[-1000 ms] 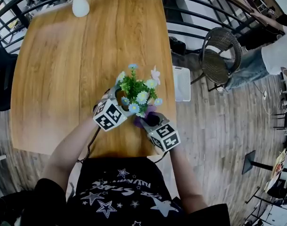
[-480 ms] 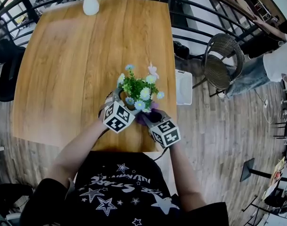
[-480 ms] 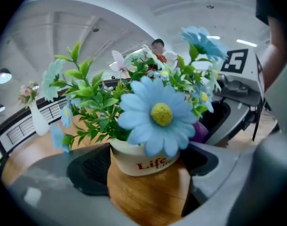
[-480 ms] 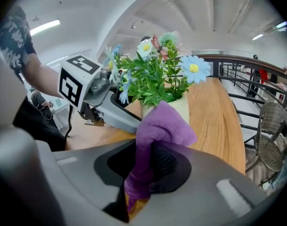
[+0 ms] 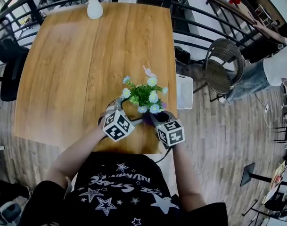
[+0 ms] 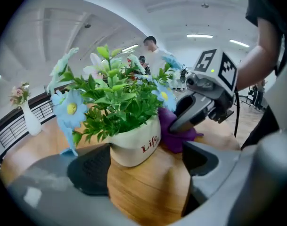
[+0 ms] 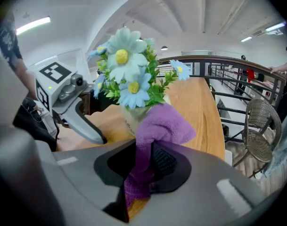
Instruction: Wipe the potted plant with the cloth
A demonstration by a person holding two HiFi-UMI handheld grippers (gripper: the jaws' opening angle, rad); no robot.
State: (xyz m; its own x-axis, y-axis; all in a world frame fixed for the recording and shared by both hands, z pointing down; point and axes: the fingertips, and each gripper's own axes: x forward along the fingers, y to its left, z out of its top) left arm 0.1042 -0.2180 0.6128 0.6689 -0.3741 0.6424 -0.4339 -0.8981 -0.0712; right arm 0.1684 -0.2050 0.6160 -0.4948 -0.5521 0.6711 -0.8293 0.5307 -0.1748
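A white pot with red lettering holds green leaves and pale blue and white flowers. It stands near the front right corner of the wooden table. My left gripper is open, with the pot between its jaws, close to the left pad. In the head view the left gripper sits at the pot's left. My right gripper is shut on a purple cloth, whose bunched end presses against the pot's side. From above, the right gripper and the purple cloth lie under the flowers.
A white vase with flowers stands at the table's far edge. A black railing runs behind and to the right. On the floor to the right are a white box and a wicker chair. A person is at the far right.
The head view has shifted, so the table sits a little lower and further right in frame. Both grippers stay at the pot; the right one with the cloth has edged slightly.
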